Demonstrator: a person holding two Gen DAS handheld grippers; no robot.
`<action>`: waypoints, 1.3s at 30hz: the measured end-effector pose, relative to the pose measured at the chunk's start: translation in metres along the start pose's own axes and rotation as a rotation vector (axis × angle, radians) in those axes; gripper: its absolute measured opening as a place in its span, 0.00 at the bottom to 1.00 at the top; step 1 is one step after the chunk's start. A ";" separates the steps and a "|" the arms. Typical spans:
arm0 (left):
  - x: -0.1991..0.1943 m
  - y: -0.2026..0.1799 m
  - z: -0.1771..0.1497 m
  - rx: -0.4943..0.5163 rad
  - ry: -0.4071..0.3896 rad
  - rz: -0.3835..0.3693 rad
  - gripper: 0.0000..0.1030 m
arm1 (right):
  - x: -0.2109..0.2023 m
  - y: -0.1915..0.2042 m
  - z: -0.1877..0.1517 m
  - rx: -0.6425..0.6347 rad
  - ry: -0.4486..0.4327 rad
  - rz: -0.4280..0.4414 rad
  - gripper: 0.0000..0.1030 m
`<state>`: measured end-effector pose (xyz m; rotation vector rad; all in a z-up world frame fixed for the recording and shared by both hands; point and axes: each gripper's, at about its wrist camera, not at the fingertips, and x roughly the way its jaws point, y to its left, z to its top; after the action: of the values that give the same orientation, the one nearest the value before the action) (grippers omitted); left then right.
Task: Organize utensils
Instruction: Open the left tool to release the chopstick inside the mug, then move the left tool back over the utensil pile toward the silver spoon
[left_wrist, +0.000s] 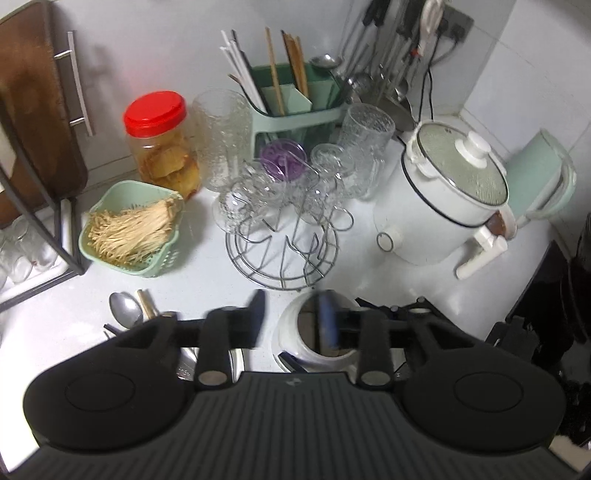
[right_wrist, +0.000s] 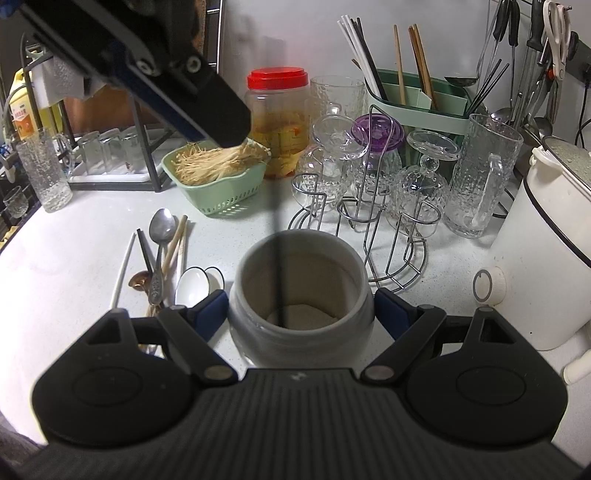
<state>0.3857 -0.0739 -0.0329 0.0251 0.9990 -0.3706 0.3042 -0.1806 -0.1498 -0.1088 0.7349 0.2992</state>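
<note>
The right gripper (right_wrist: 299, 314), nearest the right wrist camera, has its two blue-padded fingers (right_wrist: 210, 308) pressed against opposite sides of a squat grey-white ceramic crock (right_wrist: 258, 332) with a wide open mouth, clamping it where it stands on the white speckled countertop (right_wrist: 74, 240). A thin black chopstick (right_wrist: 279, 273) stands nearly upright inside the crock, its lower end on the pale bottom. The left gripper (left_wrist: 291, 317) hangs above the crock with its jaws parted; no pad touches the chopstick, and its dark body crosses the upper left of the right wrist view.

Left of the crock lies a loose pile of utensils: a steel spoon (right_wrist: 160, 236), pale wooden chopsticks (right_wrist: 177, 247), a white chopstick (right_wrist: 123, 269), a black chopstick (right_wrist: 144, 251) and a white ceramic soup spoon with a dark rim (right_wrist: 194, 286).

Behind the pile sits a light green slotted basket of pale thin mushrooms (right_wrist: 218, 177), and beside it a clear jar with a red lid (right_wrist: 277, 122). A wire cup rack (right_wrist: 388, 229) holding upturned glass cups stands just behind the crock. Further back is a green utensil caddy (right_wrist: 417, 99) holding upright chopsticks, and at the right edge a white electric cooker (right_wrist: 546, 258).
</note>
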 end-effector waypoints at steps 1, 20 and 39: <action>-0.004 0.001 -0.001 -0.002 -0.011 0.002 0.45 | 0.000 0.000 0.000 0.001 0.000 0.000 0.86; -0.038 0.034 -0.041 -0.123 -0.091 0.030 0.45 | -0.004 0.001 -0.003 0.018 0.010 -0.023 0.86; -0.019 0.057 -0.102 -0.170 -0.066 0.080 0.45 | -0.025 0.015 -0.022 0.053 -0.013 -0.066 0.86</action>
<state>0.3109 0.0043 -0.0815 -0.1005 0.9582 -0.2113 0.2681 -0.1768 -0.1494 -0.0811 0.7238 0.2169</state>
